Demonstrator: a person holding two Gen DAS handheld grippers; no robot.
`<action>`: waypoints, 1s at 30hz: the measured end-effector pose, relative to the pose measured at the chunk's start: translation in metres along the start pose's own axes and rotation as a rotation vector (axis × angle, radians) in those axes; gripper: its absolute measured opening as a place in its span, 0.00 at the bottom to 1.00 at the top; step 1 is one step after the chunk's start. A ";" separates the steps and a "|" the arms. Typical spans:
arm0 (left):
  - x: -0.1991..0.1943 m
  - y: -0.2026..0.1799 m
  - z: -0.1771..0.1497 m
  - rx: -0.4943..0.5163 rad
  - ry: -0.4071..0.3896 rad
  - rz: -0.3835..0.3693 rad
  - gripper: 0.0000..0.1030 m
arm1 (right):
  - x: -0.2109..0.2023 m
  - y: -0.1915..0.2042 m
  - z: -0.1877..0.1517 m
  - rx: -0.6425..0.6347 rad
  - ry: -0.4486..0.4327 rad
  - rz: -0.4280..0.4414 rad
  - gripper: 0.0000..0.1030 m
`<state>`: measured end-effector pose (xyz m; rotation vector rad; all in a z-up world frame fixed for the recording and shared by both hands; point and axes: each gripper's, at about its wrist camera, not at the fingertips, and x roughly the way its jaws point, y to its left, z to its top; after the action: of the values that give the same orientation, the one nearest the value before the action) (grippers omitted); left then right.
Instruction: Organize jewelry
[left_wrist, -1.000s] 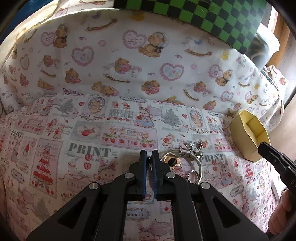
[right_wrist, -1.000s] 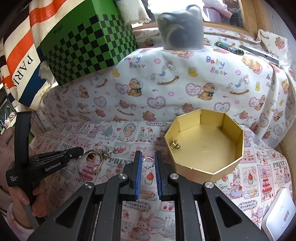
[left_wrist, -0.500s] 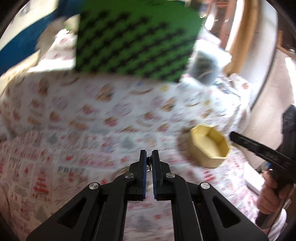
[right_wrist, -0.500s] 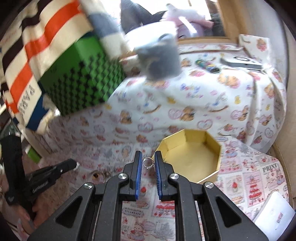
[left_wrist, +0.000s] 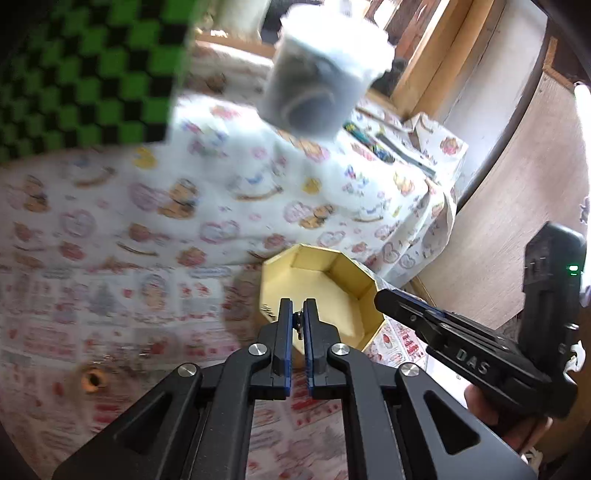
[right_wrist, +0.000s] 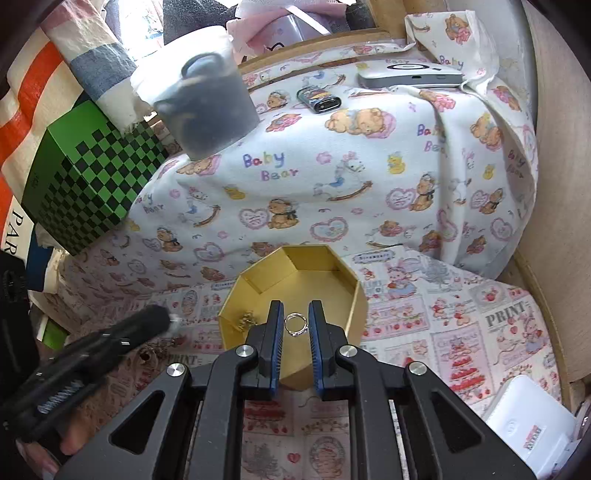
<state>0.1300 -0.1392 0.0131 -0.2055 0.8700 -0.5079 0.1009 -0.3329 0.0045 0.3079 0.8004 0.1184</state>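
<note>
— Where's the left wrist view looking from?

— Low behind its own fingers, angled rightward and down at the yellow box (left_wrist: 321, 291), close in (rather blurred).

— And the right?

— Above its fingers, facing the draped cloth (right_wrist: 332, 177), box (right_wrist: 295, 280) just ahead. Both share the box, the green checkered box (right_wrist: 88, 195) and each other's gripper.

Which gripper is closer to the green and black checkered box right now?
Left. The left gripper is on the green and black checkered box's side of the gold octagonal box; the right gripper hangs over that gold box.
</note>
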 end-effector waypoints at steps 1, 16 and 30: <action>0.006 -0.002 -0.001 0.002 0.010 -0.001 0.04 | 0.000 -0.002 0.000 0.005 0.001 0.001 0.14; 0.028 -0.007 -0.016 0.034 0.027 0.015 0.05 | 0.005 0.009 -0.007 -0.045 0.028 -0.045 0.15; -0.059 0.005 -0.032 0.198 -0.277 0.305 0.55 | 0.007 0.019 -0.012 -0.093 -0.007 -0.090 0.15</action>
<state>0.0755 -0.1042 0.0306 0.0394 0.5629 -0.2694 0.0971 -0.3107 -0.0017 0.1835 0.7977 0.0695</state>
